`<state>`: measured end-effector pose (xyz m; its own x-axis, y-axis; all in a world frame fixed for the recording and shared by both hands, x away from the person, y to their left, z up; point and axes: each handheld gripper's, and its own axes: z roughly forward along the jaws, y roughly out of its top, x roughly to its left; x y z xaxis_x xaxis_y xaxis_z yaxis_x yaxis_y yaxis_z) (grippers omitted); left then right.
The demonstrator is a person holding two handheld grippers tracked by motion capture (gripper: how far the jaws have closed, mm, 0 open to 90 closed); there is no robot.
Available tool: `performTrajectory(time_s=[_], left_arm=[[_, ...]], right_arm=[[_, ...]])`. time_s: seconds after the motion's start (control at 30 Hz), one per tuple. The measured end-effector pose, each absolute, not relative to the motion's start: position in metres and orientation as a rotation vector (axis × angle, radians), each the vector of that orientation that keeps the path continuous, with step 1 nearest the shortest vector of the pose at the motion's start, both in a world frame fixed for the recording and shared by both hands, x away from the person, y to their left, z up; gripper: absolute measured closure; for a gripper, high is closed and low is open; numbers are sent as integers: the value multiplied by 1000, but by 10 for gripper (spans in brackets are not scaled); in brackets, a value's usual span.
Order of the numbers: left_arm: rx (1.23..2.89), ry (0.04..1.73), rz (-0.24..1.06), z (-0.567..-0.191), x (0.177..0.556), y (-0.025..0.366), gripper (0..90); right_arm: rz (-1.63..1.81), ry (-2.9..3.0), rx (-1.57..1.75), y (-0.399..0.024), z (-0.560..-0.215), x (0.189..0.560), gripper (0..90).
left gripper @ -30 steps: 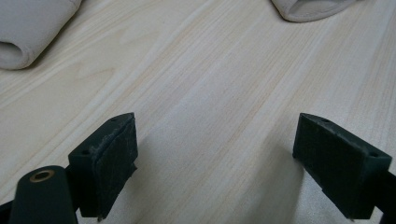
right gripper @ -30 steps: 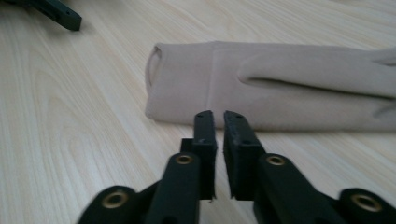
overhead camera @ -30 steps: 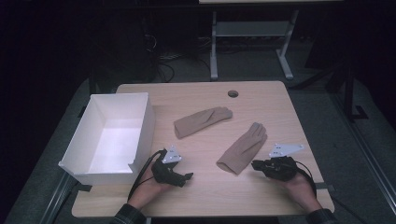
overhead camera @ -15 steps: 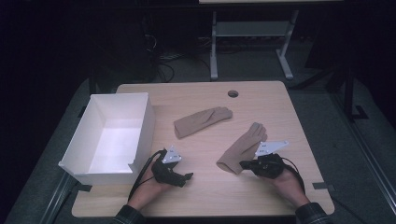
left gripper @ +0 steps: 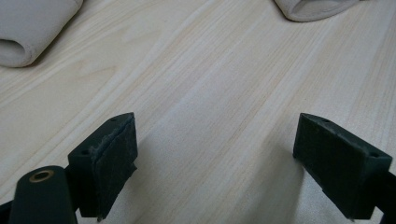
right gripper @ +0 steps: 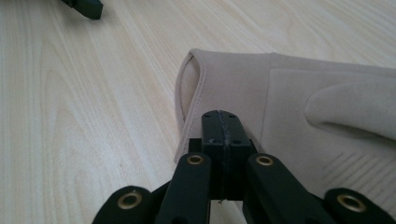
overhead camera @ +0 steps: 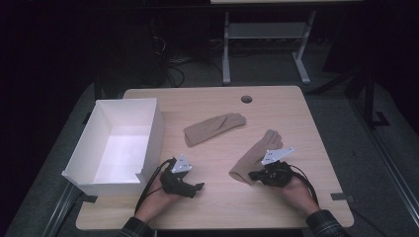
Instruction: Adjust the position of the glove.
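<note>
Two tan gloves lie on the wooden table (overhead camera: 217, 207). The near glove (overhead camera: 258, 157) lies at the right, its cuff toward me. The far glove (overhead camera: 215, 128) lies in the middle. My right gripper (overhead camera: 253, 175) is shut, its tips resting over the near glove's cuff (right gripper: 224, 84); in the right gripper view (right gripper: 223, 126) the pads meet with no cloth visible between them. My left gripper (overhead camera: 197, 188) rests low at the front left. Its jaws stand wide open over bare wood in the left gripper view (left gripper: 215, 163), with the gloves' cuffs (left gripper: 28, 32) (left gripper: 313, 8) ahead of them.
An empty white box (overhead camera: 150, 131) stands at the table's left edge, close to my left hand. A round cable hole (overhead camera: 246, 98) sits at the table's back. A metal stand (overhead camera: 267, 34) is on the floor behind.
My right hand has slid left along the table's front and now has its shut tips at the near glove's cuff. The left hand has stayed put.
</note>
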<state>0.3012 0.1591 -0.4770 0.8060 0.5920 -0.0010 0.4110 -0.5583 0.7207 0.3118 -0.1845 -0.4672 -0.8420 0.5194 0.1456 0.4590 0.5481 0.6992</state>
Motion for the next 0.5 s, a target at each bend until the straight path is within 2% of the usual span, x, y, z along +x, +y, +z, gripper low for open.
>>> performTrajectory(time_s=[0.5], left_arm=[[2242, 733, 313, -477, 300, 160, 132]], right_arm=[[1139, 2722, 885, -209, -467, 301, 897]])
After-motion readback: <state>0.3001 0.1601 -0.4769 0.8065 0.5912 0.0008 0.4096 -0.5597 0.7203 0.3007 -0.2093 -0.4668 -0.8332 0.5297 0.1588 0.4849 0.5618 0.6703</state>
